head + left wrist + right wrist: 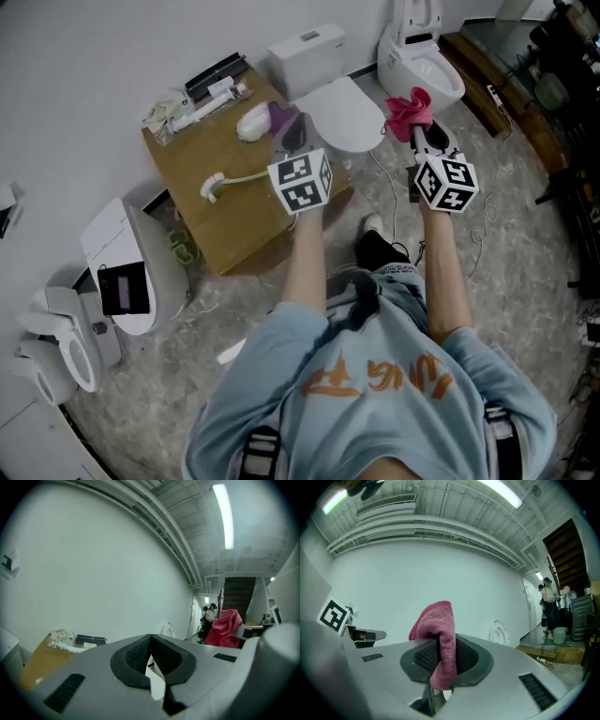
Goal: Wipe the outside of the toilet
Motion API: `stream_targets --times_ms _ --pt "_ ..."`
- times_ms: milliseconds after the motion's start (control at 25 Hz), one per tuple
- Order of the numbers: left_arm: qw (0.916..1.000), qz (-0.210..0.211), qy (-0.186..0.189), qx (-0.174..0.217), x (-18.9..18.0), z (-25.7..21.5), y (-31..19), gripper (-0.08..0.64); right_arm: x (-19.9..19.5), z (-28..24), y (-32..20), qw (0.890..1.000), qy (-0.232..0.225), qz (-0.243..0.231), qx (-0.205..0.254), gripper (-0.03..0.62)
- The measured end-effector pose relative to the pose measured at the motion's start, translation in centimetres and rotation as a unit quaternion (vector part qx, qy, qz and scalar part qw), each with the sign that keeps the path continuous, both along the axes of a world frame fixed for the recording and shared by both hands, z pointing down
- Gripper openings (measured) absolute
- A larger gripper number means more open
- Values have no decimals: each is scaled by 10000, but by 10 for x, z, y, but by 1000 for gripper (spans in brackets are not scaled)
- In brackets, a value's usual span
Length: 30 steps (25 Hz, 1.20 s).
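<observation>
A white toilet (330,86) with shut lid and tank stands ahead of me in the head view. My right gripper (419,128) is held just right of its lid, shut on a pink cloth (409,110) that bunches above the jaws; the right gripper view shows the cloth (438,634) pinched between the black pads. My left gripper (292,134) hovers over the lid's left edge, near the cardboard box; its jaws (150,662) are shut with nothing between them. The pink cloth (225,629) also shows at the right of the left gripper view.
A brown cardboard box (230,220) left of the toilet carries a toilet brush (225,183), a purple-white item (262,119) and packaged parts (187,108). A second open toilet (427,61) stands at the back right, more toilet pieces (117,272) at left. A person (547,602) stands far off.
</observation>
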<state>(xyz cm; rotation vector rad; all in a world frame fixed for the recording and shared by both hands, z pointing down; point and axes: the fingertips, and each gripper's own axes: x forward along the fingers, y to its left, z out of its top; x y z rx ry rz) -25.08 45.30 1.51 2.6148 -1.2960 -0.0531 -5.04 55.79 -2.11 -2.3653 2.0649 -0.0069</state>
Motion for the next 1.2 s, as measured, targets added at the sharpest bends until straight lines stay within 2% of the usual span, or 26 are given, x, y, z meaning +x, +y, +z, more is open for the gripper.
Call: stream_targets --times_ms 120,360,520,720,920,1080,1200 --pt "9998 -175 19 -53 -10 4 -12 25 -1 -2 -10 9999 -9 -111 68 69" --pt "9999 -84 -139 44 12 6 -33 25 17 2 -42 9996 -107 -226 138 69" --pt "9996 -218 -140 82 27 4 -61 25 32 2 -72 9989 -138 -403 213 69" --pt "9995 -298 -125 -18 71 15 -100 25 74 14 -124 9983 -176 -556 71 69" --pt "9973 -633 -136 -331 106 43 -143 26 116 38 -174 9958 -280 -852 -208 69" --pt "9951 -809 -266 -493 150 61 -179 25 159 50 -224 9898 -792 -1124 -370 69" --pt "9907 -1073 -452 -708 169 76 -208 25 182 45 -275 9846 -913 -1448 -363 69"
